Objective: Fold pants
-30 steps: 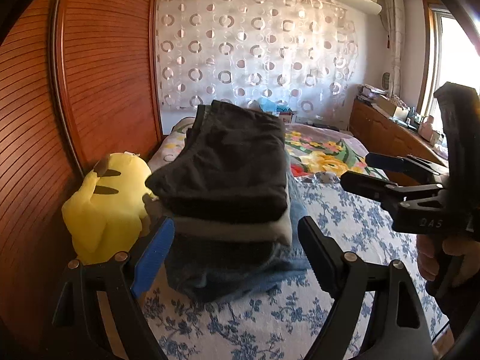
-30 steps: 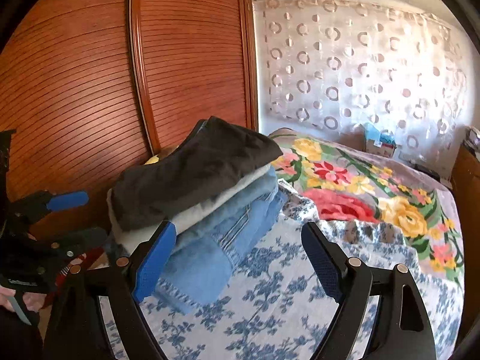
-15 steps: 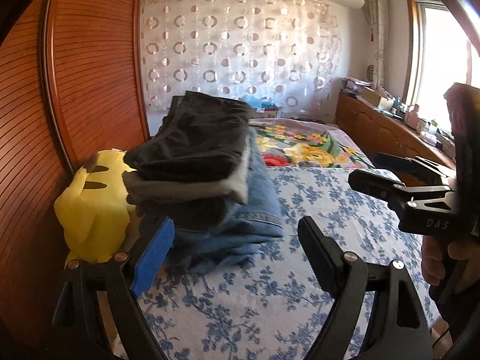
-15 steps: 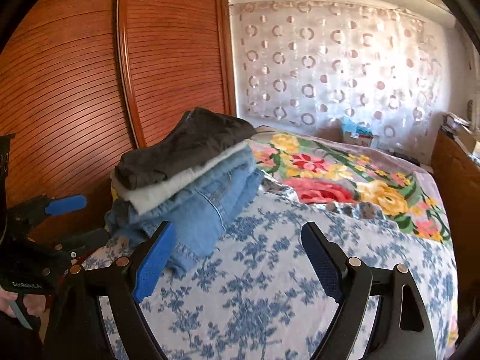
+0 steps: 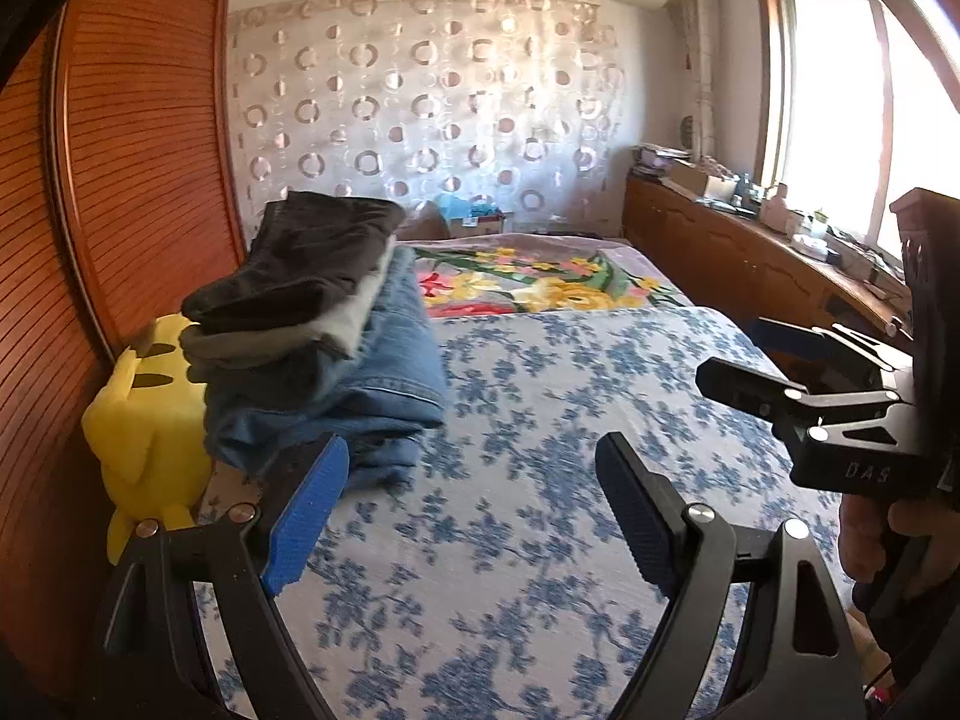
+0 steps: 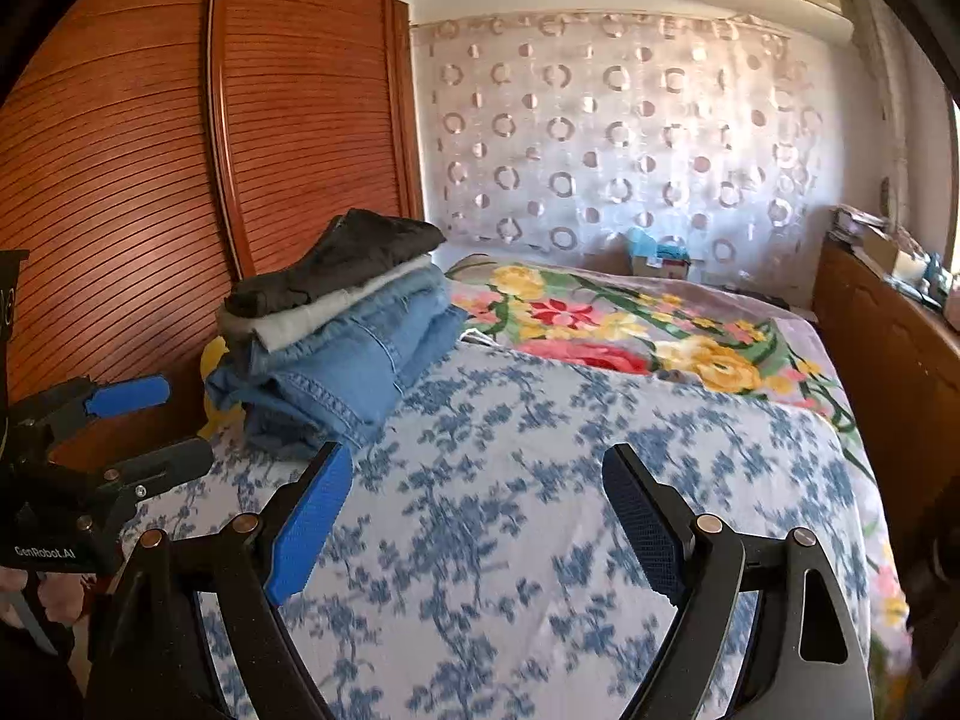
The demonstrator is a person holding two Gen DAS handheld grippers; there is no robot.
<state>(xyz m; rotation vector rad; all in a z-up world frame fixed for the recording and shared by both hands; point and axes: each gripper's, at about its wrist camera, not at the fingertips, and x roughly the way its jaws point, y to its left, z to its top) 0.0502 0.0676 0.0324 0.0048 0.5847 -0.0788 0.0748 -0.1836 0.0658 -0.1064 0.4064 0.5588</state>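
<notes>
Blue-flowered bedspread (image 5: 540,480) under me, and the folded pants stack (image 5: 324,324) (dark pair on top, denim below) sits at its left edge beside a yellow plush (image 5: 150,438). My left gripper (image 5: 462,504) and right gripper (image 6: 474,510) hover spread wide, holding nothing.

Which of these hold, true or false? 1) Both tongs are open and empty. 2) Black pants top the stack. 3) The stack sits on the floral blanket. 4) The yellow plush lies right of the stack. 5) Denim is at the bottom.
1) True: left tongs and right tongs hold nothing.
2) True: black pants top the stack.
3) False: it rests on the blue-flowered sheet; the floral blanket lies beyond.
4) False: the yellow plush is left of it.
5) True: jeans lie lowest.
</notes>
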